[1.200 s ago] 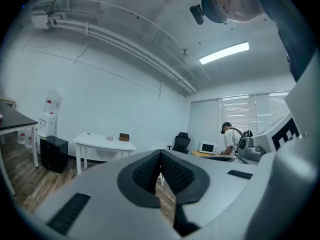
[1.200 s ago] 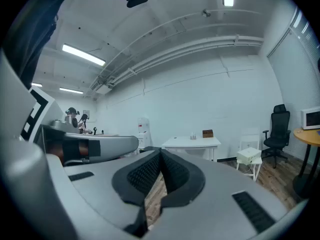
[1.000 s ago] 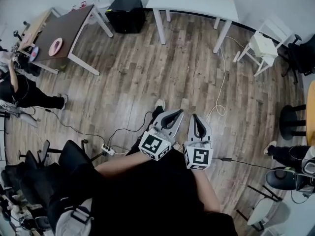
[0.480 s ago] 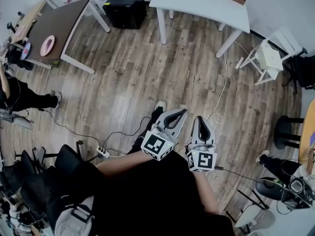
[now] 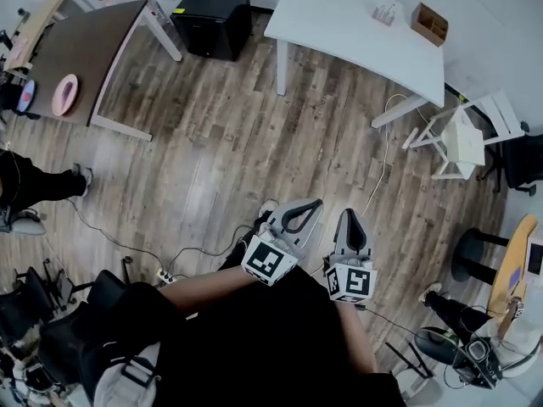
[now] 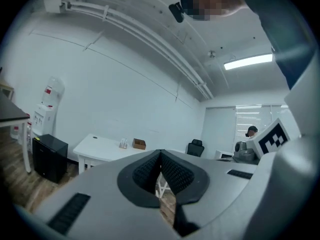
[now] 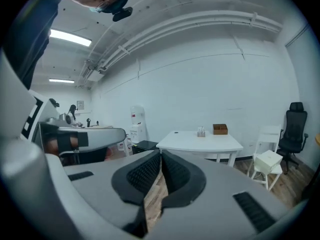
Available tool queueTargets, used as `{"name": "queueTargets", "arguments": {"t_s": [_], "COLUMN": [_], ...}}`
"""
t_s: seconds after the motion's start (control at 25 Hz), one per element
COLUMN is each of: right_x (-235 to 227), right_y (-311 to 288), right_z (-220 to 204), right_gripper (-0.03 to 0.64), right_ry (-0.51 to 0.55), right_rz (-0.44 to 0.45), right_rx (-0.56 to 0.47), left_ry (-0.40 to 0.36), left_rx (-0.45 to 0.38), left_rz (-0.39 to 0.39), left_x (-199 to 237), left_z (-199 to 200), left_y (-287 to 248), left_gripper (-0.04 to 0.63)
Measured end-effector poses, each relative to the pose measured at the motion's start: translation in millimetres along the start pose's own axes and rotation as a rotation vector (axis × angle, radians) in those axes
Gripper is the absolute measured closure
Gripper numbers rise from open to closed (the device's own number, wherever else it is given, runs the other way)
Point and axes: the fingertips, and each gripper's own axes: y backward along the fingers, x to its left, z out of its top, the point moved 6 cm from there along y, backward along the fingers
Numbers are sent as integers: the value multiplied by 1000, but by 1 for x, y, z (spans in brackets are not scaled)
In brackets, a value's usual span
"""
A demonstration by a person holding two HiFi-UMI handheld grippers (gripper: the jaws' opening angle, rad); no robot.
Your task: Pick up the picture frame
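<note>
I cannot pick out a picture frame in any view. Both grippers are held side by side in front of the person's body, over the wood floor. The left gripper is shut, with nothing between its ribbed pads. The right gripper is also shut and empty. They point toward a white table at the far side. On that table stand a small brown box and a small clear holder. The same table and the box show ahead in the right gripper view.
A brown table with a pink object stands far left, and a black cabinet by the wall. A white chair sits right of the white table. A cable and a power strip lie on the floor.
The person has walked toward the white table, which now sits lower and larger in the head view. Both grippers stay shut and keep their place before the body.
</note>
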Motion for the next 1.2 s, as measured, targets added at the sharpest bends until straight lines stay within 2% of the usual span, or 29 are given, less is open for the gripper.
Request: {"name": "queueTargets", "arguments": {"t_s": [0.12,0.24,0.4,0.6,0.68,0.92,1.08,1.2], "right_x": [-2,3,7,-3,-17,-75,-134,-174], "right_y": [-45,-66,-88,-123,-143,-221,-286,-336], "right_z": [19,36,38,47,55,67,95,124], "right_gripper": [581,581,581,581,581,581,581,581], "right_ry": [-13,44,50,6,15,-11,-94,-105], "right_rz": [-35,-71,-73,-27,-23,2,47,94], "right_rx": [10,-40,-38,-68,-90,-124,-152,-171], "left_ry": [14,8,2,109,102,74,65,38], "left_rx": [0,-10,-22,-23,-44,-46,-51,-44], "left_rz": [17,23,67,103,106,171,177,167], "left_x": [43,76,112,140,148,190,212,224], "left_z": [12,23,35,48,57,60,69,83], "left_y": [-13,-19,-19,-32,-50,-133,-220,-292], "left_gripper": [589,589,589,589,589,589,589,589]}}
